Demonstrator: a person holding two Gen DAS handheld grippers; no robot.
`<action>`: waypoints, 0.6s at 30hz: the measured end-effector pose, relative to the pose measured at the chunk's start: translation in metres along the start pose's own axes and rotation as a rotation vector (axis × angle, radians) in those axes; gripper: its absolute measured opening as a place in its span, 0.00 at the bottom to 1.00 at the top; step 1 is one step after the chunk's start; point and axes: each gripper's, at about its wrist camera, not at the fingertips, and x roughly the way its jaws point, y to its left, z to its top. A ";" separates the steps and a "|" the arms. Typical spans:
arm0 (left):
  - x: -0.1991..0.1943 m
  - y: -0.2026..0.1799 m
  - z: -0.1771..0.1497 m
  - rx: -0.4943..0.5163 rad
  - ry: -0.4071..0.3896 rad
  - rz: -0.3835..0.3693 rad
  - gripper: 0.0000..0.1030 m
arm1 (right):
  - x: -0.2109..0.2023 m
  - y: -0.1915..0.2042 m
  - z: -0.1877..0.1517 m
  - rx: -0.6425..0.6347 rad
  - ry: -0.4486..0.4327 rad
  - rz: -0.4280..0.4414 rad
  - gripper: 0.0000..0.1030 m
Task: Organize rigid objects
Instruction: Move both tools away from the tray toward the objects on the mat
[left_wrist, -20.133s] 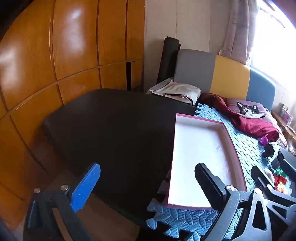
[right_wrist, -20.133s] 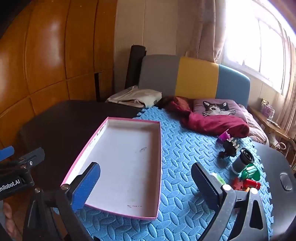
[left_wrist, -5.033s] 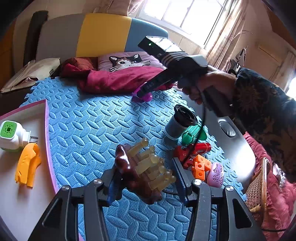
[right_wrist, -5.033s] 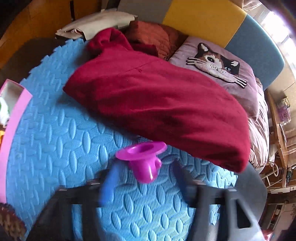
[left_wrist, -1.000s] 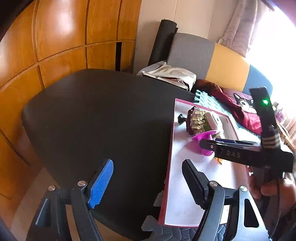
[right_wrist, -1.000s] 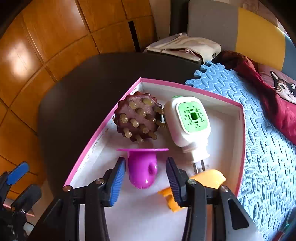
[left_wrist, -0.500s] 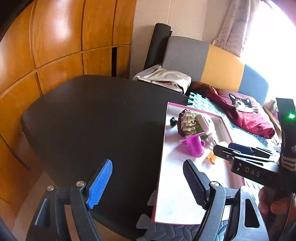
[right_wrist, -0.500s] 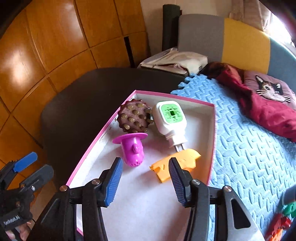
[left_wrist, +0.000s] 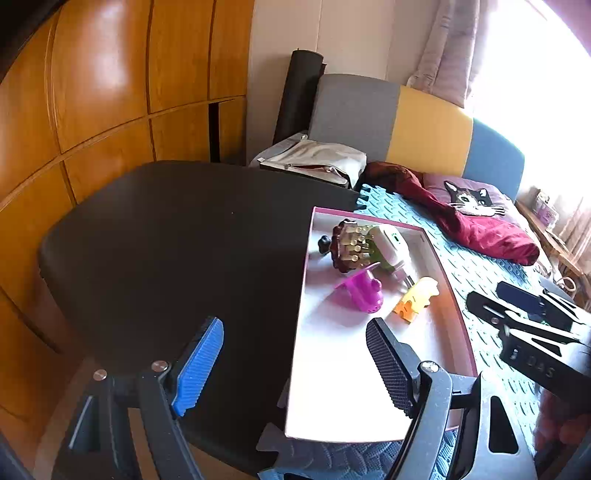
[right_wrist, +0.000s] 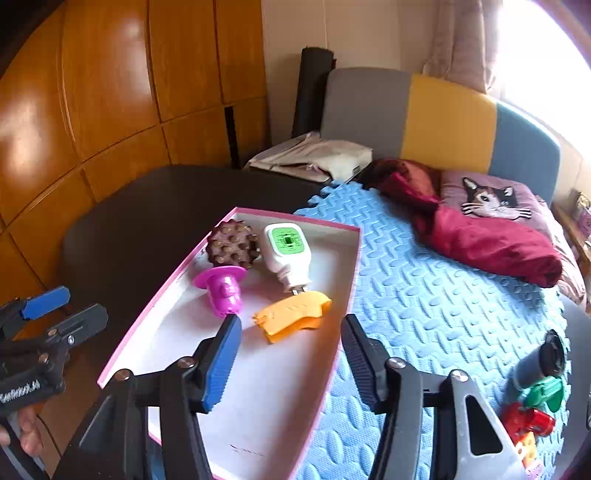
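- A dark surface (left_wrist: 177, 251) sits by orange wood-panelled doors (left_wrist: 92, 92); part of it is covered by a blue foam mat (right_wrist: 424, 295).
- A pink-rimmed tray (right_wrist: 354, 258) lies half on the mat, half on the bare dark top.
- In the tray: a brown knobbly massager (right_wrist: 231, 243), touching a white plug-in device with a green face (right_wrist: 288, 254); a purple cup-shaped toy (right_wrist: 223, 288) on its side just beside the massager; and an orange plastic piece (right_wrist: 291, 319) near the plug's prongs.
- Behind the surface are a grey, yellow and blue headboard (right_wrist: 443, 118), a red cloth (right_wrist: 480, 236), a cat-face cushion (right_wrist: 491, 199) and a pale bag (left_wrist: 314, 162).
- The right claw (right_wrist: 290, 360) hangs over the tray's near half, its jaws opening, nothing between them.
- The left claw (left_wrist: 291, 363) stands wide and empty over the tray's left edge.
- At the mat's right edge, a dark cylinder (right_wrist: 543, 362) and green (right_wrist: 543, 393) and red toys (right_wrist: 528, 421) lie close together; the red one is partly cut off by the claw's frame.
- Bright window glare (left_wrist: 535, 74) washes out the upper right.
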 end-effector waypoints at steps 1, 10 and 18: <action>0.000 -0.001 0.000 0.003 0.000 -0.001 0.78 | -0.003 -0.004 -0.001 0.002 -0.006 -0.012 0.56; -0.001 -0.016 0.001 0.040 0.001 -0.013 0.79 | -0.032 -0.059 -0.016 0.086 -0.032 -0.118 0.56; -0.005 -0.033 0.002 0.085 -0.002 -0.036 0.80 | -0.062 -0.112 -0.032 0.155 -0.057 -0.233 0.56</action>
